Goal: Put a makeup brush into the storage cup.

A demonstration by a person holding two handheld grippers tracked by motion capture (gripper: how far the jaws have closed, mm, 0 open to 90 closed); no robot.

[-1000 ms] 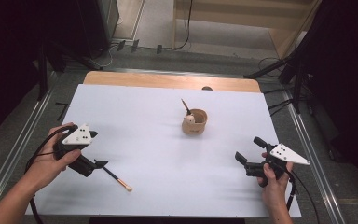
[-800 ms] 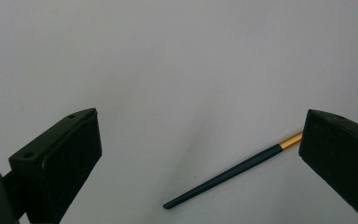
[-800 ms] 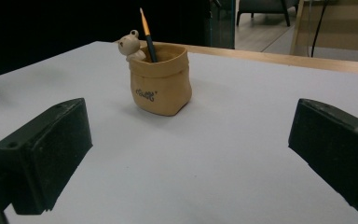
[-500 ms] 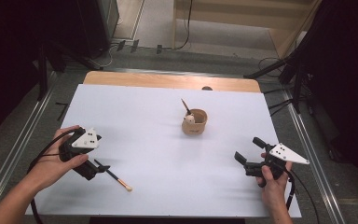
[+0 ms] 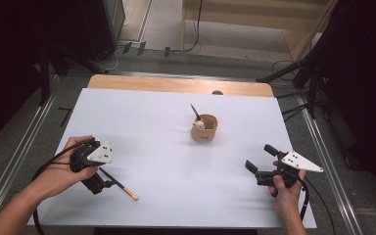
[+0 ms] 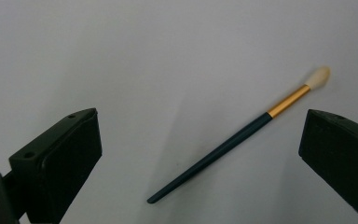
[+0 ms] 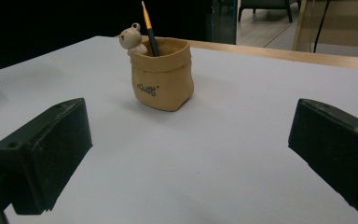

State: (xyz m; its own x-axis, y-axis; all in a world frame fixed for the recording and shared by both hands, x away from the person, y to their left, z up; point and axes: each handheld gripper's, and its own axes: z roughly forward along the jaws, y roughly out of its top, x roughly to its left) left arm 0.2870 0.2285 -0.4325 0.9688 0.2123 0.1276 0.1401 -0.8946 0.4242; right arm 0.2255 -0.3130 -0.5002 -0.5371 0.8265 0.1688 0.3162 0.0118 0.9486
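Near the surface's middle, a tan pot holds one upright brush. Both hand-held grippers, left and right, gape wide; another brush lies loose between the left jaws.

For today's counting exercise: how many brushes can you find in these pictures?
2. One brush lies flat on the white table under the left tool; another brush stands in the tan holder. More could hide inside.
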